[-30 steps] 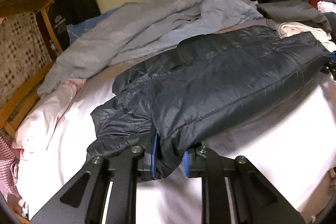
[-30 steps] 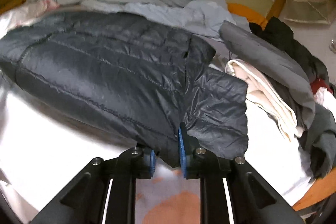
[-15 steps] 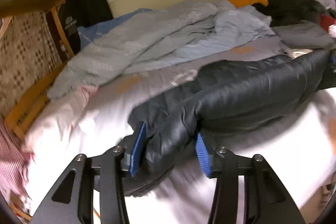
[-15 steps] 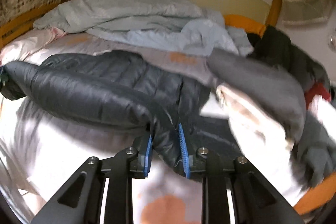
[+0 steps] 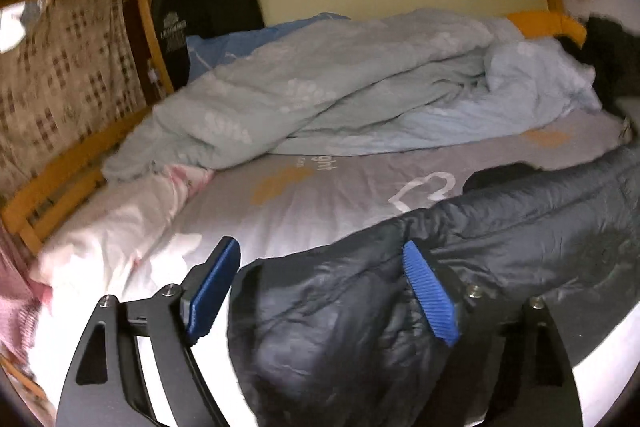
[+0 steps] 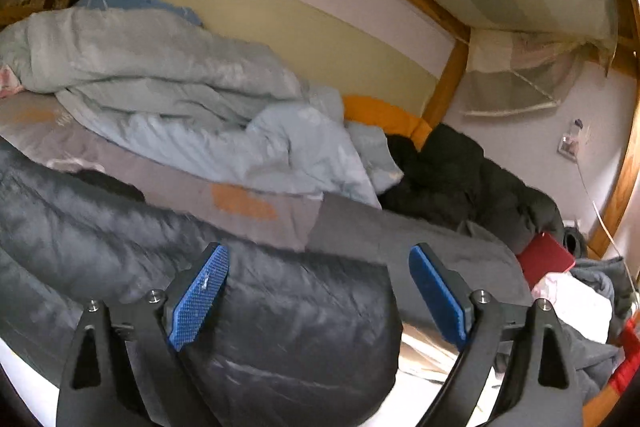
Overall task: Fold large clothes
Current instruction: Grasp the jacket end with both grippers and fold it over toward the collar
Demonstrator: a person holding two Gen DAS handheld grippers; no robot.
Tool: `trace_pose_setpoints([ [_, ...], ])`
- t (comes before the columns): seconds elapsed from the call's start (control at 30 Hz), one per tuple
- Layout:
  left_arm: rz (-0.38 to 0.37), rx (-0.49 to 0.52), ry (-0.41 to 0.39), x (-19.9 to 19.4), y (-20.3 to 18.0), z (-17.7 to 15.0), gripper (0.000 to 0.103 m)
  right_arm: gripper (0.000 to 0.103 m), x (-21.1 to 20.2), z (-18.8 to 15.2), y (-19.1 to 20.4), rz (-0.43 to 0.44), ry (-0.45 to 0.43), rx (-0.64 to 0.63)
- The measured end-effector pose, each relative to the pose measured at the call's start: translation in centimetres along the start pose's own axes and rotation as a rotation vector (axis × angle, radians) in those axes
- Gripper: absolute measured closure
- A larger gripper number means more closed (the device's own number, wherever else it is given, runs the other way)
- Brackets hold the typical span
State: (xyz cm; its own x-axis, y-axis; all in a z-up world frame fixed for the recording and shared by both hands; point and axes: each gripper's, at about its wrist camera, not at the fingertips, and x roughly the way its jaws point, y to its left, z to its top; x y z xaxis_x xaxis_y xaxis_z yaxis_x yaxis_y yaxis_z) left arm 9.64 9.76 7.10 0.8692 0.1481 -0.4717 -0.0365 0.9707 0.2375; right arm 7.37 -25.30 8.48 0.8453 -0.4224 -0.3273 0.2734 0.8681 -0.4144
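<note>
A dark navy puffer jacket (image 5: 520, 247) lies folded lengthwise across the grey printed bed sheet (image 5: 340, 195). One end of it bulges up between the spread fingers of my left gripper (image 5: 320, 251), whose jaws are opening. The left blue pad (image 5: 212, 287) stands clear of the cloth and the right pad (image 5: 428, 291) rests beside it. In the right wrist view the other end of the jacket (image 6: 100, 239) sits under and between the fingers of my right gripper (image 6: 319, 253). Its jaws are opening too, with both pads off the fabric.
A crumpled pale blue duvet (image 5: 340, 87) fills the back of the bed. A pink blanket (image 5: 120, 219) lies at the left by the wooden bed rail (image 5: 60, 179). At the right are a grey garment (image 6: 420, 235), a black coat (image 6: 460, 171) and a red item (image 6: 546, 259).
Both grippers were shut on the jacket's ends a second ago. They rose, carried the fold over, and their jaws have since spread wide, letting the jacket go.
</note>
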Motion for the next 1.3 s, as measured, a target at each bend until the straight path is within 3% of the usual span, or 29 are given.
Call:
trace_pose_setpoints([
  [0.1,-0.048,-0.04,-0.021,-1.9,2.0,-0.2,0.014,0.01,-1.2,-0.5,-2.5,0.12,-0.027,0.057],
  [0.2,-0.149,-0.15,0.08,-2.7,4.6,-0.7,0.009,0.008,-2.3,-1.4,-7.2,0.436,-0.044,0.24],
  [0.3,-0.139,-0.217,0.088,-3.1,6.3,-1.7,0.009,0.0,-1.6,-2.6,-10.4,0.532,0.008,0.404],
  [0.37,-0.108,-0.211,0.109,-2.7,6.7,-2.2,0.009,0.0,-0.7,-3.3,-11.6,0.512,0.051,0.454],
  [0.4,-0.128,-0.223,0.122,-2.4,6.9,-2.6,0.009,0.0,0.0,-3.7,-12.0,0.493,0.078,0.472],
  [0.5,-0.271,-0.233,0.225,0.0,6.6,-3.7,0.009,0.0,2.5,-5.1,-12.3,0.499,0.178,0.496],
  [0.57,-0.331,-0.252,0.28,1.8,5.8,-4.6,0.031,0.0,4.8,-6.1,-11.3,0.571,0.267,0.511],
  [0.63,-0.422,-0.281,0.319,3.1,5.0,-5.1,0.086,0.02,6.1,-6.5,-9.4,0.562,0.317,0.466],
  [0.67,-0.447,-0.295,0.308,3.2,4.7,-4.8,0.091,0.051,6.2,-6.5,-8.7,0.563,0.319,0.438],
  [0.7,-0.443,-0.302,0.269,2.6,4.6,-4.3,0.094,0.093,6.2,-6.2,-7.8,0.57,0.319,0.405],
  [0.73,-0.432,-0.308,0.214,1.6,4.8,-3.6,0.096,0.099,5.9,-5.9,-7.5,0.559,0.306,0.391],
  [0.8,-0.437,-0.317,0.13,-0.3,5.3,-2.2,0.096,0.099,4.0,-4.7,-7.7,0.506,0.188,0.39],
  [0.87,-0.418,-0.285,0.093,-1.2,5.4,-0.7,0.096,0.099,3.1,-3.2,-8.0,0.472,0.122,0.384],
  [0.93,-0.374,-0.24,0.086,-0.7,5.1,0.3,0.096,0.099,3.8,-2.1,-7.8,0.435,0.116,0.368],
  [1.17,-0.23,-0.141,0.196,6.8,2.2,0.8,0.093,0.099,10.4,-1.1,-3.0,0.363,0.193,0.218],
  [1.3,-0.131,-0.107,0.253,10.1,1.3,-0.8,0.075,0.099,14.0,-1.9,-1.3,0.386,0.289,0.222],
])
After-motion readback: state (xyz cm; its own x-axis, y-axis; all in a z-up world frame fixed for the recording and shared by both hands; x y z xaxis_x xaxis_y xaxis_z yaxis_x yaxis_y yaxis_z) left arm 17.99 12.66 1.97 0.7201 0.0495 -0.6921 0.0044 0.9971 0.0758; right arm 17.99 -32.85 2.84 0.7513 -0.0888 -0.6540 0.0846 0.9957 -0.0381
